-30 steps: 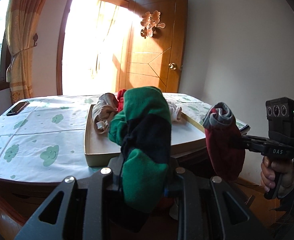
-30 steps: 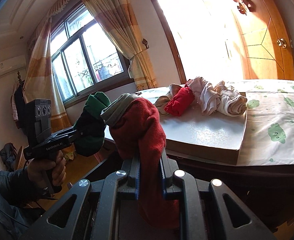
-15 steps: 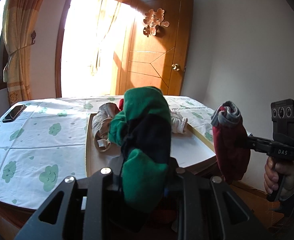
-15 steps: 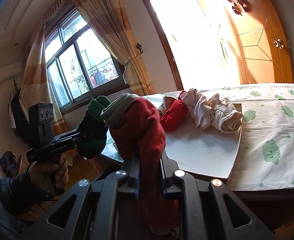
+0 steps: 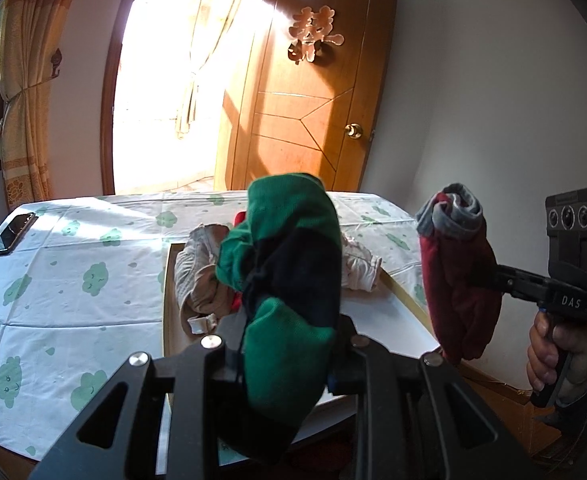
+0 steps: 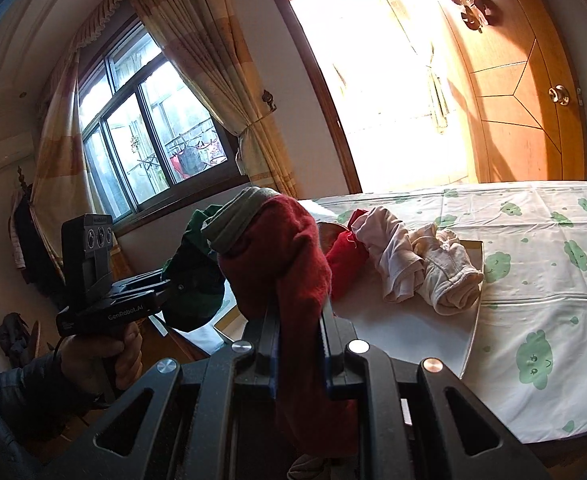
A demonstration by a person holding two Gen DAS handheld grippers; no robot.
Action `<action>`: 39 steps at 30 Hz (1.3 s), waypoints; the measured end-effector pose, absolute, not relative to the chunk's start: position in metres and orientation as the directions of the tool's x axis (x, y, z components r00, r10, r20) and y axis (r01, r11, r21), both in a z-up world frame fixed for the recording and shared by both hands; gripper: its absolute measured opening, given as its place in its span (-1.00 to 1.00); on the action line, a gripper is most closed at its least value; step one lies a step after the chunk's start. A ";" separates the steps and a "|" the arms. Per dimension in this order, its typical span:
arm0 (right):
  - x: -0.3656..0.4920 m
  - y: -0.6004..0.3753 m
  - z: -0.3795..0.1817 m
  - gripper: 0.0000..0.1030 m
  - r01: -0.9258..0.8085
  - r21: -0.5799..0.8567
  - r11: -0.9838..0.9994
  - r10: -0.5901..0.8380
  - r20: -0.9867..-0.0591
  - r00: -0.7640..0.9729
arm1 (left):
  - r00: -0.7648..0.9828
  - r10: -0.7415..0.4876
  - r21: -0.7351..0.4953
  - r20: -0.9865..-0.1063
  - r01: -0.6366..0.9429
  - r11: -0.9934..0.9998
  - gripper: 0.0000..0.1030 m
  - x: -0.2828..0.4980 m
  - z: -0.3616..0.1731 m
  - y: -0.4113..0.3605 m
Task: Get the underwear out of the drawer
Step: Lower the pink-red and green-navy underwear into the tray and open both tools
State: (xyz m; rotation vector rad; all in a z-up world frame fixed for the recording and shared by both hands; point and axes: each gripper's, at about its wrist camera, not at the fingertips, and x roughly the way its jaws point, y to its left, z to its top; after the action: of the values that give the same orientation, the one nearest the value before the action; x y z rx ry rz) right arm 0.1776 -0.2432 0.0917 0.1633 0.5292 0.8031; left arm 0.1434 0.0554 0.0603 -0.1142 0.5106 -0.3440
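My left gripper [image 5: 289,344] is shut on green and black underwear [image 5: 289,280], which bulges up between its fingers. It shows again in the right wrist view as the green underwear [image 6: 191,280] at the left. My right gripper [image 6: 299,332] is shut on dark red underwear [image 6: 285,260] with a grey waistband; in the left wrist view this red underwear [image 5: 457,280] hangs at the right. Both are held in the air before the table. A shallow tray-like drawer [image 5: 377,312] lies on the table with a beige garment [image 5: 197,276], a red one [image 6: 347,260] and pale pink ones [image 6: 417,264] in it.
The table [image 5: 73,280] wears a white cloth with green cloud prints. A phone [image 5: 13,234] lies at its far left corner. Behind stand an open wooden door [image 5: 313,120], a bright doorway, curtains and a window [image 6: 153,140]. A hand [image 5: 553,344] grips the right gripper's handle.
Both grippers have risen and moved toward the table with their underwear still held. The tabletop and drawer now sit lower and nearer in both views.
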 end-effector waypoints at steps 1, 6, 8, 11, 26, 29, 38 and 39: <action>0.182 -0.242 0.094 -0.67 -0.640 0.334 0.692 0.719 -0.393 0.573 | 0.814 -0.353 -0.200 -0.461 0.292 0.935 -0.52 0.149 0.062 0.056; 0.205 -0.232 0.104 -0.67 -0.625 0.329 0.708 0.703 -0.411 0.580 | 0.803 -0.360 -0.221 -0.476 0.287 0.932 -0.52 0.173 0.066 0.054; 0.215 -0.230 0.104 -0.67 -0.618 0.330 0.713 0.698 -0.420 0.580 | 0.800 -0.357 -0.223 -0.482 0.282 0.933 -0.52 0.182 0.066 0.054; 0.231 -0.227 0.105 -0.67 -0.602 0.339 0.723 0.688 -0.435 0.581 | 0.791 -0.360 -0.236 -0.495 0.276 0.932 -0.52 0.196 0.066 0.054; 0.315 -0.226 0.103 -0.67 -0.479 0.415 0.773 0.634 -0.511 0.581 | 0.753 -0.369 -0.310 -0.544 0.229 0.923 -0.52 0.267 0.061 0.056; 0.329 -0.226 0.100 -0.67 -0.458 0.426 0.780 0.625 -0.521 0.581 | 0.745 -0.372 -0.323 -0.553 0.221 0.920 -0.52 0.281 0.060 0.055; 0.374 -0.217 0.091 -0.67 -0.385 0.452 0.805 0.592 -0.567 0.573 | 0.694 -0.399 -0.395 -0.599 0.177 0.901 -0.52 0.322 0.042 0.056; 0.380 -0.215 0.089 -0.67 -0.378 0.452 0.808 0.588 -0.575 0.569 | 0.692 -0.397 -0.402 -0.603 0.166 0.901 -0.52 0.326 0.039 0.057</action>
State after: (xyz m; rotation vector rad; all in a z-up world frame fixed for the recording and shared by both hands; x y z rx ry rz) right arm 0.3795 -0.2148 0.0888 0.2937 0.7791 0.5770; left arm 0.3255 0.0565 0.0390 -0.3301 0.7444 -0.3211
